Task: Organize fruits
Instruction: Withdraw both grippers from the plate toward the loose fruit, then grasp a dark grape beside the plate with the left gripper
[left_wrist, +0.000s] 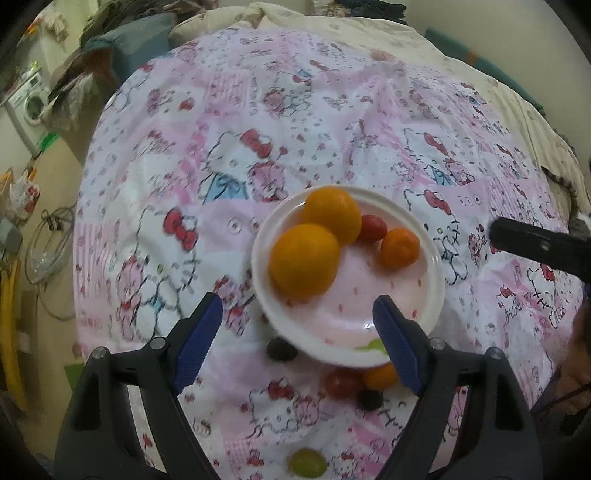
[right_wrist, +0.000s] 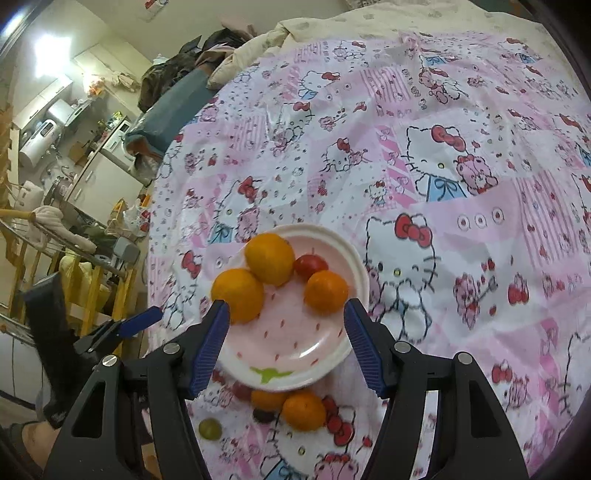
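Observation:
A white plate with a pink strawberry print (left_wrist: 432, 295) (right_wrist: 295, 354) lies on the Hello Kitty cloth. It holds two big oranges (left_wrist: 304, 260) (right_wrist: 238, 295), a small orange (left_wrist: 400, 248) (right_wrist: 326, 291) and a red tomato (left_wrist: 373, 228) (right_wrist: 310, 266). Loose fruit lies on the cloth in front of the plate: a small orange (left_wrist: 380, 376) (right_wrist: 303, 410), a red tomato (left_wrist: 341, 382), dark grapes (left_wrist: 281, 349) and a green grape (left_wrist: 307, 463) (right_wrist: 210, 428). My left gripper (left_wrist: 297, 321) is open and empty over the plate's near rim. My right gripper (right_wrist: 286, 321) is open and empty over the plate.
The pink Hello Kitty cloth (left_wrist: 258, 129) (right_wrist: 461, 184) covers a bed. The right gripper's black finger (left_wrist: 535, 247) shows at the right of the left view. The bed's left edge drops to a cluttered floor with a washing machine (left_wrist: 29, 103) and wooden rails (right_wrist: 92, 288).

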